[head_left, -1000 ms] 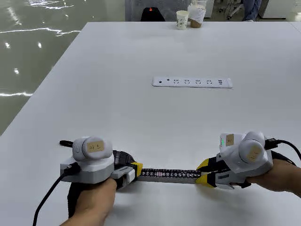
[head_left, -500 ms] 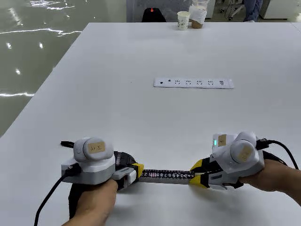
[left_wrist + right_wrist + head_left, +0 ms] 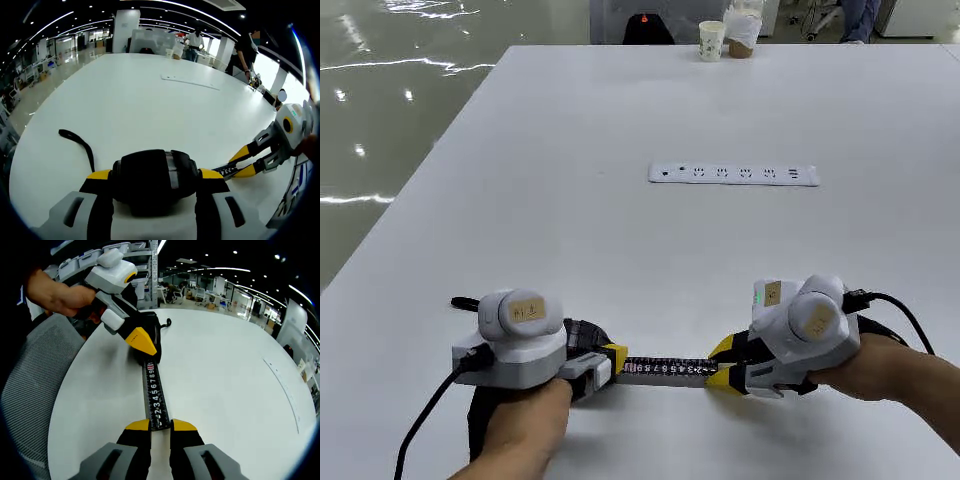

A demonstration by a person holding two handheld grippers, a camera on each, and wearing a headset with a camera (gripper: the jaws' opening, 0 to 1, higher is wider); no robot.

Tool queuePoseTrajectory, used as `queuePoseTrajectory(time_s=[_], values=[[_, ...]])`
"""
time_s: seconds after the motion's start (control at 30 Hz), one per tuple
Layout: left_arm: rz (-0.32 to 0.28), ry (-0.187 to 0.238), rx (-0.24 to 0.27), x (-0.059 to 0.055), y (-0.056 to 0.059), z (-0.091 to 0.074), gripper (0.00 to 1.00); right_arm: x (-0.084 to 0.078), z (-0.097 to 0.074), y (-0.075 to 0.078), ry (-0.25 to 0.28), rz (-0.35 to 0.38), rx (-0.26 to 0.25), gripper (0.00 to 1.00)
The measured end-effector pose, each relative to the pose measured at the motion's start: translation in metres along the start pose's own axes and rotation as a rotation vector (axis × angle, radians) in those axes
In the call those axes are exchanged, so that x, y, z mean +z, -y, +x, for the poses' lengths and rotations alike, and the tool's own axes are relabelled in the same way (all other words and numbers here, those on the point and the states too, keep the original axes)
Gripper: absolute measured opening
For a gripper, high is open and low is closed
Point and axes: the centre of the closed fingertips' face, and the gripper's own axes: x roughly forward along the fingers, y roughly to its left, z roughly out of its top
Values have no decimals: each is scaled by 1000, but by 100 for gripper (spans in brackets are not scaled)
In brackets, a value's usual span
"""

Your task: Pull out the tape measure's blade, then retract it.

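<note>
Blade of the tape measure lies short across the worktop at lower centre, tip pinched in the right tongs, case clamped by the left tongs

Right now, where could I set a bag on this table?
Free: the stretch from the long white power strip to the near edge. Crowded: there, the left hand-held gripper and right hand-held gripper hold the black tape measure.
</note>
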Motion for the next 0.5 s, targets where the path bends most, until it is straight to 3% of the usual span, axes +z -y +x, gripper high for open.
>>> queuePoseTrajectory(time_s=[0.5], values=[[2, -1, 0, 0, 0, 0, 61, 13, 13, -2, 13, -7, 10, 10]])
